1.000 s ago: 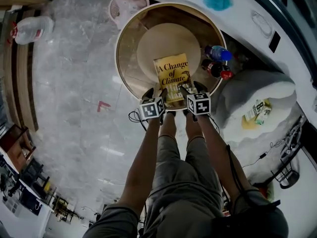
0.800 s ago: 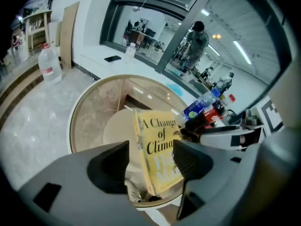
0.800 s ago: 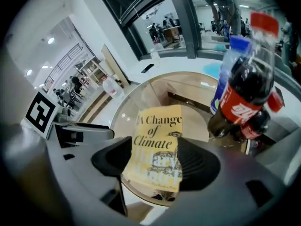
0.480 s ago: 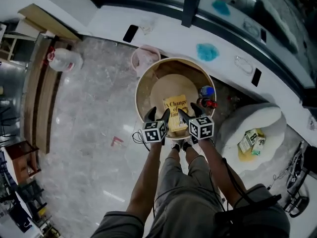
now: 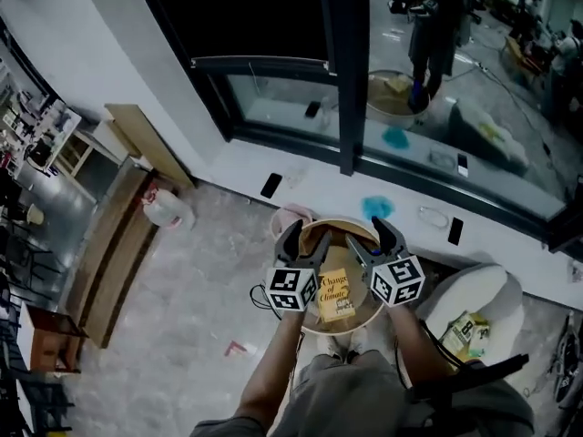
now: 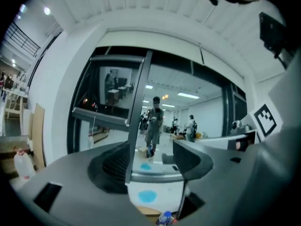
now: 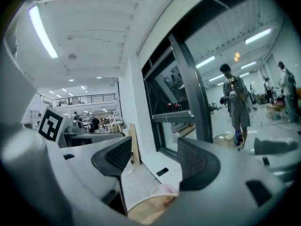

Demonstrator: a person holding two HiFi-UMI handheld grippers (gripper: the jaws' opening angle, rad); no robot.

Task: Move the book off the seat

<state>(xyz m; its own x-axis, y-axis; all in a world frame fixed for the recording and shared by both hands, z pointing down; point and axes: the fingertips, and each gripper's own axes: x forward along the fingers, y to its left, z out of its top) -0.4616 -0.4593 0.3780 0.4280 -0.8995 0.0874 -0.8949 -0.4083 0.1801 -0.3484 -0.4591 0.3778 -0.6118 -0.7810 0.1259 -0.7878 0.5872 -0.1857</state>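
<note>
**Head view.** Yellow book (image 5: 334, 296) flat on the round tan seat (image 5: 339, 222), toward the 6 o'clock side of the seat pan, title upward. Left gripper (image 5: 305, 242) above the seat's 10 o'clock rim, right gripper (image 5: 372, 241) above the 2 o'clock rim. Both raised clear of the book, fingers spread, nothing between them. Pink basket (image 5: 291, 215) just beyond the rim at 11 o'clock. Water jug (image 5: 168, 210) well apart at 9 o'clock. White cushion (image 5: 469, 299) at 3 o'clock. Blue patch (image 5: 376, 208) on the white ledge (image 5: 319, 185) at 12 o'clock.

**Left gripper view.** Left gripper (image 6: 151, 161) pointed at the window (image 6: 117, 98); jaws apart, gap empty. Blue patch (image 6: 146, 197) low at 6 o'clock, blue-capped bottle (image 6: 165, 218) at the bottom edge. Water jug (image 6: 22, 164) at 8 o'clock.

**Right gripper view.** Right gripper (image 7: 155, 159), jaws apart, gripping nothing. Seat (image 7: 146, 212) rim at 6 o'clock, pink basket (image 7: 164, 189) just behind it. Wooden board (image 7: 134, 145) leaning on the wall behind the left jaw. Book not visible here.
</note>
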